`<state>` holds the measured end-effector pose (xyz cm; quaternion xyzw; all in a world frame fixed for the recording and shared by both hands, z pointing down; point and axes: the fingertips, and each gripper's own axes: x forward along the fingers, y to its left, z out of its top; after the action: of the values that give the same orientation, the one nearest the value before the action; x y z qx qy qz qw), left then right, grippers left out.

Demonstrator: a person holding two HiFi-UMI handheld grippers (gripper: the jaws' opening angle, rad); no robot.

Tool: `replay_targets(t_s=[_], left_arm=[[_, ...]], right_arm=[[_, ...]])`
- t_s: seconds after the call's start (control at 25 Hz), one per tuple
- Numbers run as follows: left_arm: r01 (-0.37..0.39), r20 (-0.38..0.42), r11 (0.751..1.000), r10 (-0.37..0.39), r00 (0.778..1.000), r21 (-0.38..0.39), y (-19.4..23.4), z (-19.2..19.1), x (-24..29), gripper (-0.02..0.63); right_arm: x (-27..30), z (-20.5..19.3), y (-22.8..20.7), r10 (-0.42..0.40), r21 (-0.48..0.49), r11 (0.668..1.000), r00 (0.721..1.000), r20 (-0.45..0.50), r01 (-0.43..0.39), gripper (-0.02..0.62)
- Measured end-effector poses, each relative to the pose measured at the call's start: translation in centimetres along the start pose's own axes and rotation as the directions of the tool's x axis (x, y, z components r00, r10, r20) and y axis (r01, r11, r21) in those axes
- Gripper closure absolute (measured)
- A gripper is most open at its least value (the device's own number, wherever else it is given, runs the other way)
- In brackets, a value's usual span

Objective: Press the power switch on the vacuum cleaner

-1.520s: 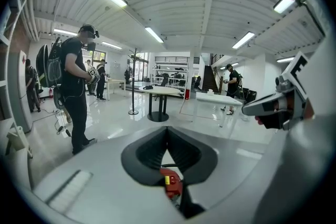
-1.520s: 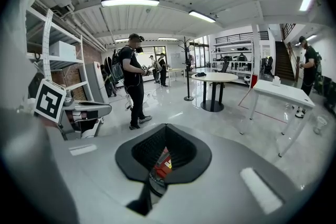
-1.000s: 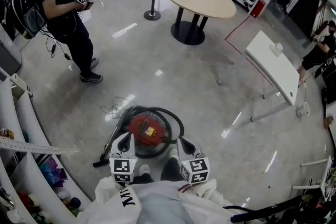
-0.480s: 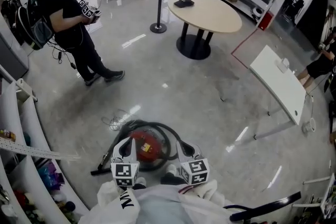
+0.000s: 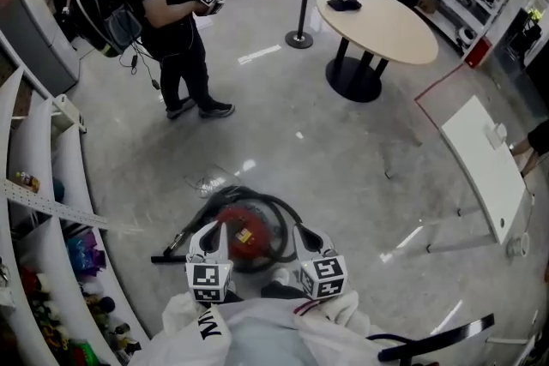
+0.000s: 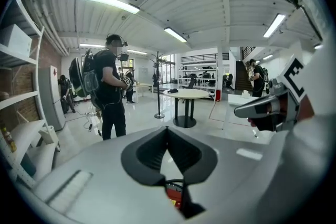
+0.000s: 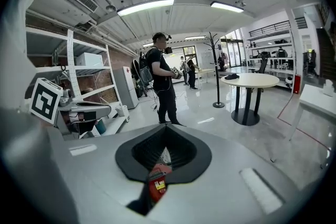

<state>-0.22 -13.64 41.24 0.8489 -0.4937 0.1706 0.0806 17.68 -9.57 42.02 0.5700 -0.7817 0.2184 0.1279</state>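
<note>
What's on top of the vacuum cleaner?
A black hose loops round the red vacuum cleaner, a yellow label on top. The left gripper and right gripper cover its near edge.

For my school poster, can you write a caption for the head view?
Left gripper and right gripper, both shut, held above the red vacuum cleaner on the floor.

The left grey two-jaw gripper [image 5: 208, 235] and the right grey two-jaw gripper [image 5: 303, 236] are held side by side close to the body, pointing forward and down. Each has its jaws pressed together on nothing. White sleeves [image 5: 184, 318] show just behind them.
</note>
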Motion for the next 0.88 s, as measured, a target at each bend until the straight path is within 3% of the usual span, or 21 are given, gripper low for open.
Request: replay_targets(t_s=[0.28,0.88], left_arm=[[-0.094,-0.048,0.995,0.093,0.995,-0.027,-0.1,-1.0,-0.6,0.606],[-0.072,-0.092,0.997,0.068,0.993,-0.040,1.1,-3.0,-0.5,0.606]], right_arm=[[1.3,-0.2,-0.9,0.081,-0.009,0.997,0.996,-0.022,-0.081,0.595],[4.1,-2.4,1.7,0.116,0.010,0.993,0.989,-0.093,-0.116,0.595]])
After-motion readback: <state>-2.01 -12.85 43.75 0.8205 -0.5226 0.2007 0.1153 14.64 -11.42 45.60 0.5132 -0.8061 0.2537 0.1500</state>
